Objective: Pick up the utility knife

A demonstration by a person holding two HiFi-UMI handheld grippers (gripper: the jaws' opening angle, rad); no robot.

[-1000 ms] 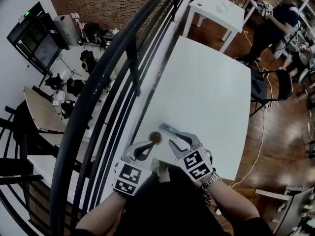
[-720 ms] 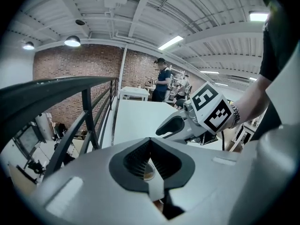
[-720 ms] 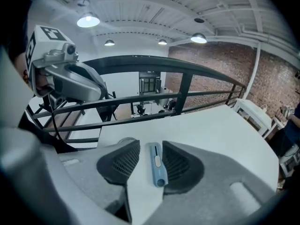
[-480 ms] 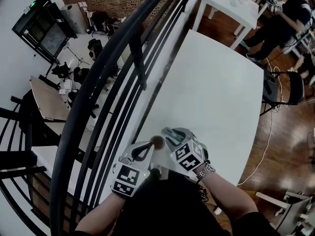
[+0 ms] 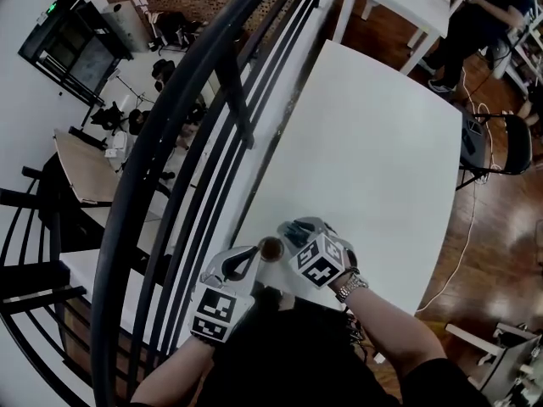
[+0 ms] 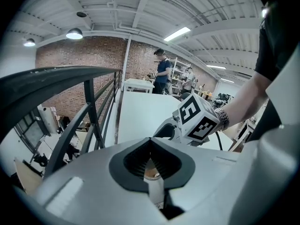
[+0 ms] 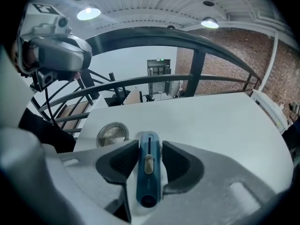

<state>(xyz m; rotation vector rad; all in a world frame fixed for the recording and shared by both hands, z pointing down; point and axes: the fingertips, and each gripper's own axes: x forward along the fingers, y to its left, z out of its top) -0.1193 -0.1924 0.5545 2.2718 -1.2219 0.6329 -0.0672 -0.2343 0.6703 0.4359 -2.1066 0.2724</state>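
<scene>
Straddling the utility knife (image 7: 147, 182) now: right gripper (image 7: 150, 147) has come down over it, jaws spread wide, 1 pad each side, not squeezing yet. Knife lies flat at the near edge of the white table (image 5: 365, 142), round tin (image 7: 112, 134) just left. Left gripper (image 6: 151, 144) clenched, empty. Ready to close.

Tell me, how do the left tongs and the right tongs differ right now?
The right tongs stand open, while the left tongs are shut, tips together. The right tongs straddle the blue utility knife; the left tongs do not. Both are grey and are at the white table, near its close end.
</scene>
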